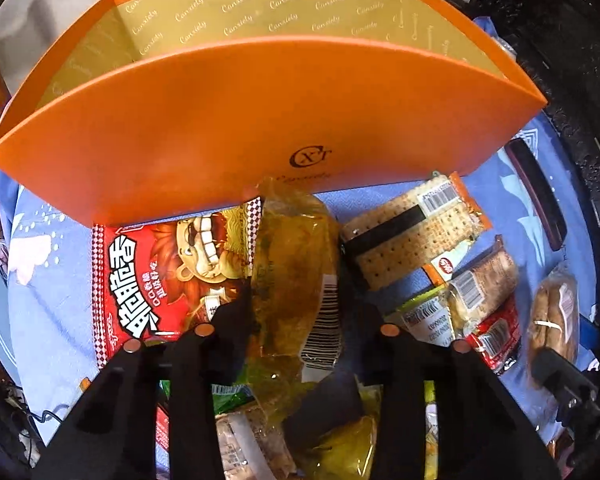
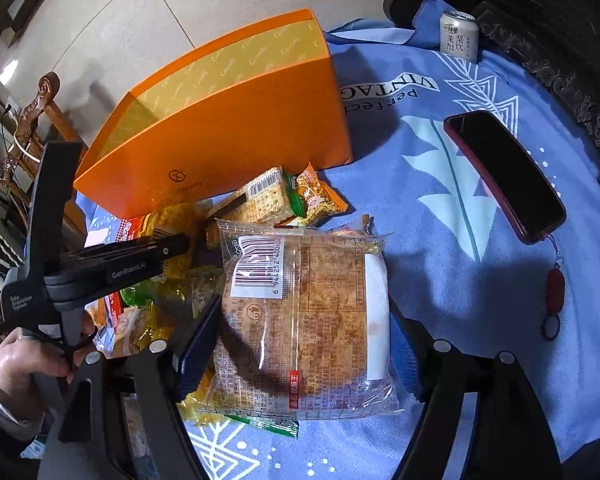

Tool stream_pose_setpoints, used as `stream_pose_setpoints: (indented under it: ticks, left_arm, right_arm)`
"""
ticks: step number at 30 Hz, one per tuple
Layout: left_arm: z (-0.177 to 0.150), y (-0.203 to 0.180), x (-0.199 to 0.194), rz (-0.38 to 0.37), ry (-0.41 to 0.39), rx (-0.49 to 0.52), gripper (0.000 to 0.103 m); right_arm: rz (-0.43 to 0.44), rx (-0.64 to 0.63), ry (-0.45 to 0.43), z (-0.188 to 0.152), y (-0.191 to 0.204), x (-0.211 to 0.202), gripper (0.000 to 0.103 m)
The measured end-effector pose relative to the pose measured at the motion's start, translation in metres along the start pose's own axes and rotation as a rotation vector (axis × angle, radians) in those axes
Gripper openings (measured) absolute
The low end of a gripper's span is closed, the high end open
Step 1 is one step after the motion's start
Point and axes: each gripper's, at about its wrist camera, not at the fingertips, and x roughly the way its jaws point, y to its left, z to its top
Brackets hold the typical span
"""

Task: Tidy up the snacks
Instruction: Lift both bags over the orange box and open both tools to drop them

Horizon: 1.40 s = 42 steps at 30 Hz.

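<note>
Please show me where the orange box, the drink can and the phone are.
Orange box (image 2: 236, 132): right wrist view, front wall.
Drink can (image 2: 459, 38): right wrist view, printed side.
Phone (image 2: 504, 172): right wrist view, dark screen.

Orange box (image 1: 228, 128): gold lining printed repeatedly "Cansiely"; front face carries a round "CXT" monogram. Red snack bag (image 1: 148, 280): large white Chinese characters, not transcribed. Clear pastry packet (image 2: 304, 312): barcode label, digits "6 944252 400". Blue cloth (image 2: 440, 208): "perfect" and "VINTAG…", seen upside down. Drink can (image 2: 459, 36): Chinese characters. Left claw (image 2: 168, 254) body: "GenRobot.AI"; handle: "Data Acquisition System".
</note>
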Motion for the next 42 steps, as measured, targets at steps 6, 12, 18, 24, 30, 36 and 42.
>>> stream_pose_setpoints:
  ticks: [6,12,18,24,30,36,42]
  left_arm:
    - [-0.011,0.006,-0.031,-0.029,-0.056,-0.016,0.035]
    - [-0.021,0.022,-0.073,-0.054,-0.123,-0.055,0.035]
    - [-0.024,0.033,-0.118,-0.032,-0.212,-0.063,0.035]
    - [-0.008,0.044,-0.164,-0.035,-0.311,-0.085,0.035]
    - [0.027,0.051,-0.198,-0.022,-0.410,-0.086,0.035]
    - [0.073,0.058,-0.200,0.002,-0.443,-0.074,0.035]
    - [0.114,0.063,-0.179,0.024,-0.426,-0.072,0.041]
  right_arm:
    - [0.004,-0.017,-0.028,0.002,0.005,-0.008,0.077]
    - [0.009,-0.050,-0.062,0.004,0.017,-0.021,0.077]
    - [0.025,-0.094,-0.101,0.011,0.033,-0.036,0.077]
    - [0.049,-0.163,-0.193,0.036,0.056,-0.062,0.077]
    - [0.084,-0.201,-0.295,0.083,0.076,-0.083,0.077]
    - [0.089,-0.227,-0.355,0.129,0.091,-0.087,0.077]
    - [0.088,-0.223,-0.375,0.170,0.097,-0.069,0.078]
